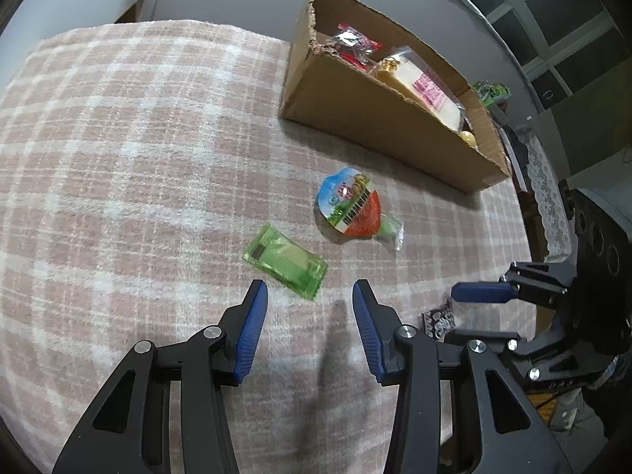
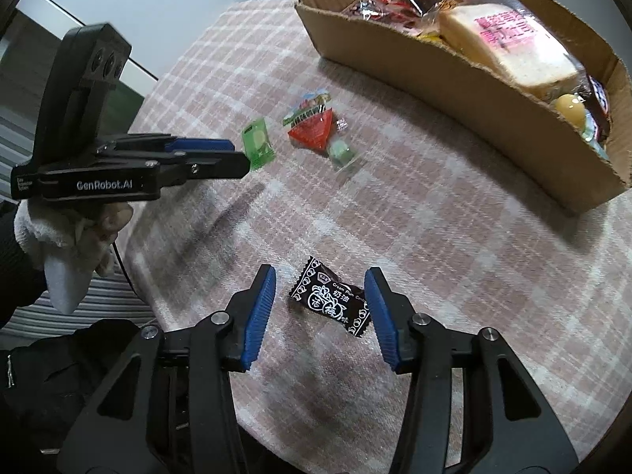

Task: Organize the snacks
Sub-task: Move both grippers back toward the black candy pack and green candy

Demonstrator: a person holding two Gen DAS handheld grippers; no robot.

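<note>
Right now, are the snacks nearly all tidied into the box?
Partly. The cardboard box already holds several snacks, including a bread pack. Nothing is held: the right gripper stands open around a black candy, and the left gripper is open near a green packet. A triangular pouch also waits on the cloth.

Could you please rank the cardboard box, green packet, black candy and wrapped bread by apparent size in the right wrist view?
1. cardboard box
2. wrapped bread
3. black candy, though it lies nearest the camera, so this is unsure
4. green packet
</note>
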